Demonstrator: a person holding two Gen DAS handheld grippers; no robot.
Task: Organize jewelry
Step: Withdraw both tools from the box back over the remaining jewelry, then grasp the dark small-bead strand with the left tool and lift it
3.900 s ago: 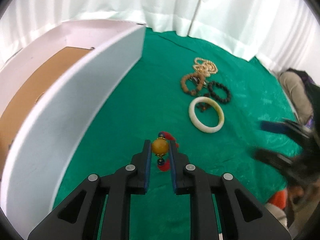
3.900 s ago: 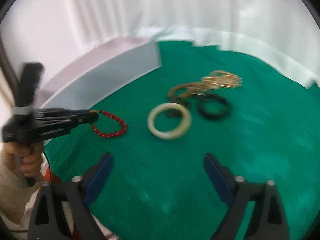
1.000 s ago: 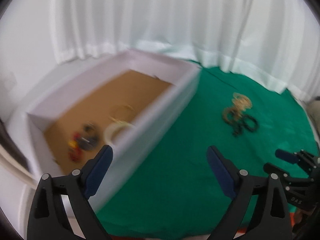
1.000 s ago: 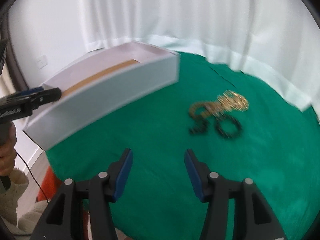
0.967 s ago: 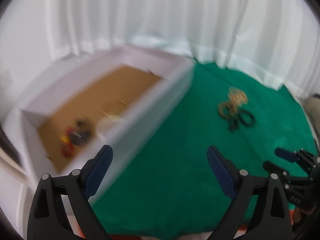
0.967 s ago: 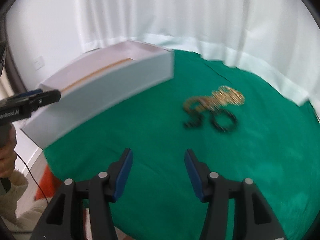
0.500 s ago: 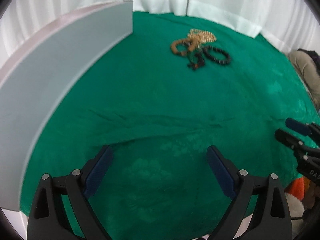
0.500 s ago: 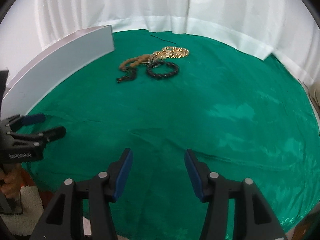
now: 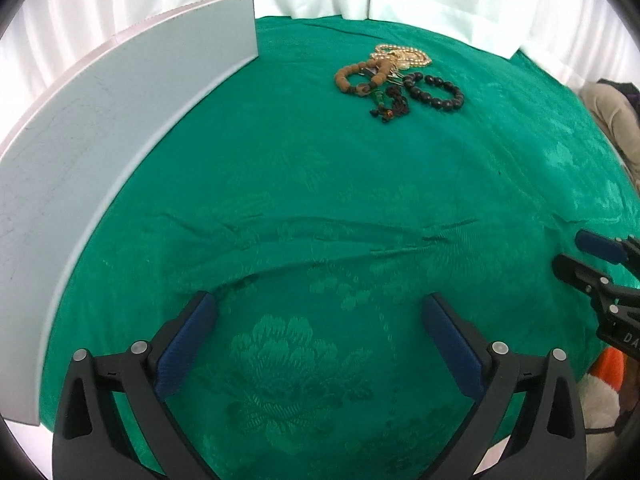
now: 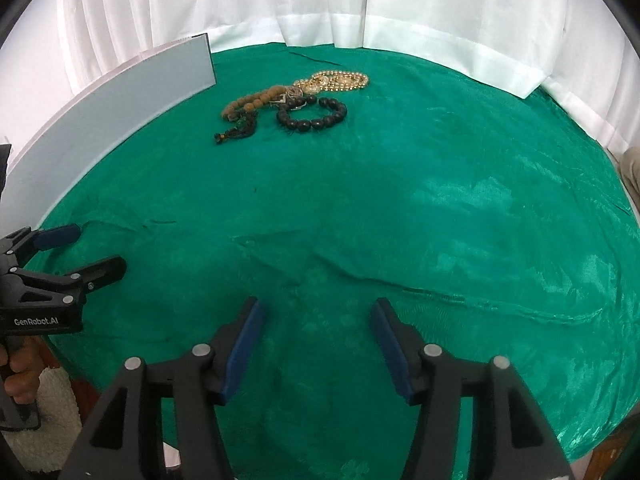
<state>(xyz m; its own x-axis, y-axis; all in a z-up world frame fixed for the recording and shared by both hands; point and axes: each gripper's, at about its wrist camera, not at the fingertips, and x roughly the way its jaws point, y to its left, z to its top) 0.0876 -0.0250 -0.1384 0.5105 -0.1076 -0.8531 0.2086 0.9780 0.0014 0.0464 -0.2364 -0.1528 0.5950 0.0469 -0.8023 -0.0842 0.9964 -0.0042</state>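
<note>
A small pile of jewelry lies at the far side of the green cloth: a brown bead bracelet [image 9: 362, 77] [image 10: 250, 102], a black bead bracelet [image 9: 435, 89] [image 10: 312, 114], a gold bead necklace [image 9: 404, 56] [image 10: 338, 80] and a dark tasselled cord [image 9: 390, 106] [image 10: 238, 130]. The white box [image 9: 120, 112] [image 10: 108, 108] stands on the left; only its outer wall shows. My left gripper [image 9: 320, 316] is open and empty over the near cloth. My right gripper [image 10: 318, 316] is open and empty, also near the front edge.
The green patterned tablecloth [image 9: 320, 208] has creases across its middle. White curtains [image 10: 320, 0] hang behind the table. Each gripper shows in the other's view, at the right edge [image 9: 596, 260] and the left edge [image 10: 68, 252].
Both grippers have dropped from above the box to low over the near cloth. The red bracelet and the white bangle have gone from the cloth. The left gripper, once shut on the red bracelet, is open.
</note>
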